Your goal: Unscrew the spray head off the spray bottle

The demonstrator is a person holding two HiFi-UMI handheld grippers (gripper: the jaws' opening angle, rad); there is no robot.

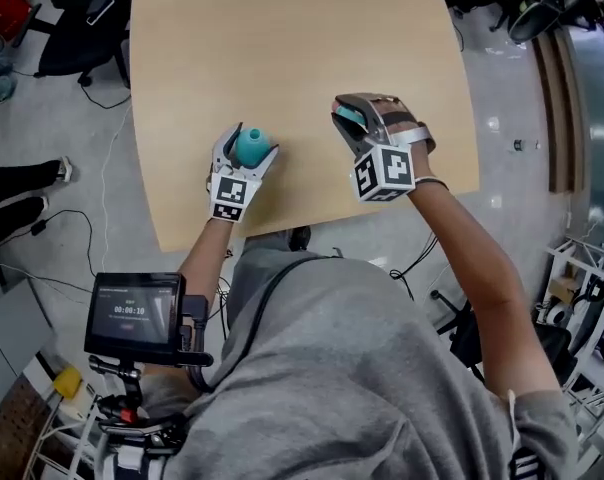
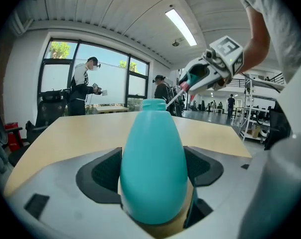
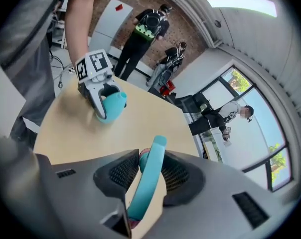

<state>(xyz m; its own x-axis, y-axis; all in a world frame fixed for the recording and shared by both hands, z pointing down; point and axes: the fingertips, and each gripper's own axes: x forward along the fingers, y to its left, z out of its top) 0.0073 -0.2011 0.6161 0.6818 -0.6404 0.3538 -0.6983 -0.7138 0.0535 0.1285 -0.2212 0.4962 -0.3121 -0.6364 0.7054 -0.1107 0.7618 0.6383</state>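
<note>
Spray bottle and spray head apart, one in each hand-held gripper

Over the near edge of the pale wooden worktop [image 1: 302, 58], the left hand-held gripper [image 1: 248, 150] clamps the opaque teal spray bottle [image 2: 153, 173], contents unseen. Its long axis runs along the jaws, with the bare open neck pointing away. The right hand-held gripper [image 1: 350, 120], well apart, pinches the teal spray head [image 3: 146, 183] narrowly. People stand by the windows beyond.

Left tool [image 1: 250, 150]: jaws wide, pads pressed on both sides of the bottle [image 2: 153, 158], pointing away from the body, slightly down. Right tool [image 1: 348, 118]: jaws narrower, clamped on the spray head [image 3: 148, 178], tilted down, angled towards the left tool, not touching it. Both forearms bare, reaching forward: left forearm [image 1: 197, 258] close in, right forearm [image 1: 472, 258] out to the side.
</note>
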